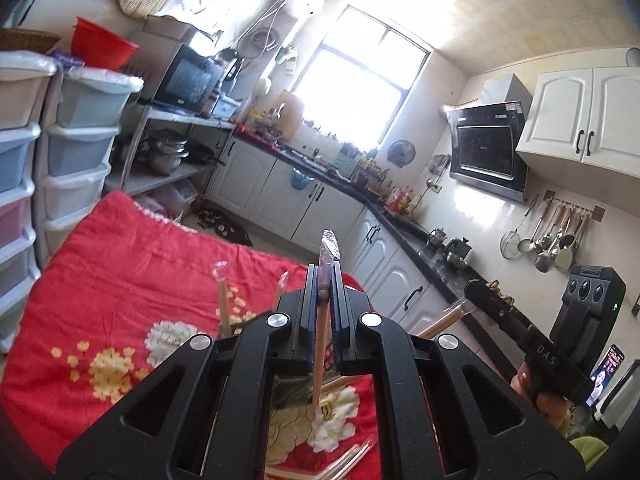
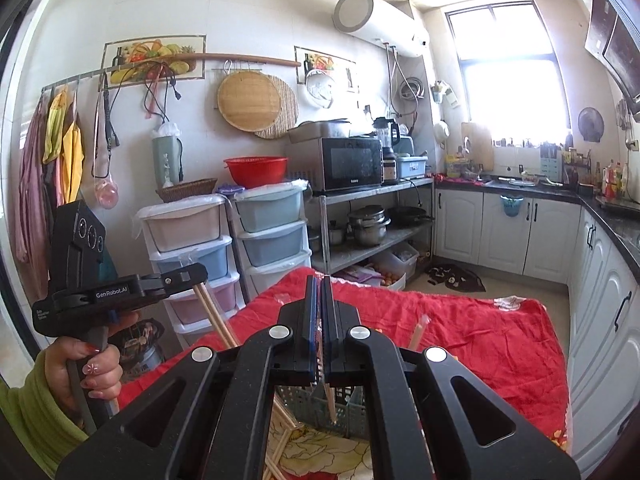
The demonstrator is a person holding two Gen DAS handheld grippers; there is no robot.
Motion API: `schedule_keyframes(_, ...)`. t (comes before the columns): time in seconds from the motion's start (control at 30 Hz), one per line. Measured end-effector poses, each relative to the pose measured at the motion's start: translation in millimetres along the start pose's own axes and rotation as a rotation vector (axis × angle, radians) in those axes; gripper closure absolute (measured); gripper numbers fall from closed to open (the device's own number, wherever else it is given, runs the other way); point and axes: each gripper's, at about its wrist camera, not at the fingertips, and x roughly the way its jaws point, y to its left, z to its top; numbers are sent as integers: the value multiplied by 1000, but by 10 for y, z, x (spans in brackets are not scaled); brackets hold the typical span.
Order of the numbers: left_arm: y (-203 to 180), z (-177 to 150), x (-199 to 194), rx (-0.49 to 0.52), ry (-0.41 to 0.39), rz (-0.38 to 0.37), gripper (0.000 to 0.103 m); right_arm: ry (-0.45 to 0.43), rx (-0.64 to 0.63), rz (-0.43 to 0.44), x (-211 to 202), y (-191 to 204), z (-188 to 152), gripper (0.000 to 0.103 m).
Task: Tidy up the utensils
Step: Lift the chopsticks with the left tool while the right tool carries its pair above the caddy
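My left gripper (image 1: 324, 276) is shut on a plastic-wrapped pair of wooden chopsticks (image 1: 320, 352), held upright above the red floral cloth (image 1: 120, 280). It also shows in the right wrist view (image 2: 188, 276), gripping the chopsticks (image 2: 214, 314). My right gripper (image 2: 319, 284) is shut on another wrapped chopstick pair (image 2: 330, 400), whose lower end hangs over a grey-green slotted basket (image 2: 316, 404). The right gripper also shows in the left wrist view (image 1: 476, 292), holding its chopsticks (image 1: 444, 320). More wrapped chopsticks stand up behind my left fingers (image 1: 222, 300) and lie on the cloth (image 1: 344, 460).
The cloth-covered table (image 2: 480, 340) sits in a kitchen. Plastic drawer towers (image 2: 272, 232) and a metal shelf with a microwave (image 2: 352, 164) and pots stand beyond it. White cabinets and a dark counter (image 1: 400, 224) run along the far and right walls.
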Motion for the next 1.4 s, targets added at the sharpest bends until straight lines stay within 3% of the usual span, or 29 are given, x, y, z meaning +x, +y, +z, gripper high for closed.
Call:
schedule_keyframes(0.53, -177, 343, -73, 79, -102, 30, 100, -62, -14, 20, 38, 5, 251, 101)
schedule_keyframes(1.03, -59, 611, -50, 63, -173, 72, 100, -118, 8, 13, 171, -93, 470, 101)
schedule_keyframes(1.4, 144, 510, 247, 37, -145, 129, 100, -53, 35, 3, 499, -184, 355, 101)
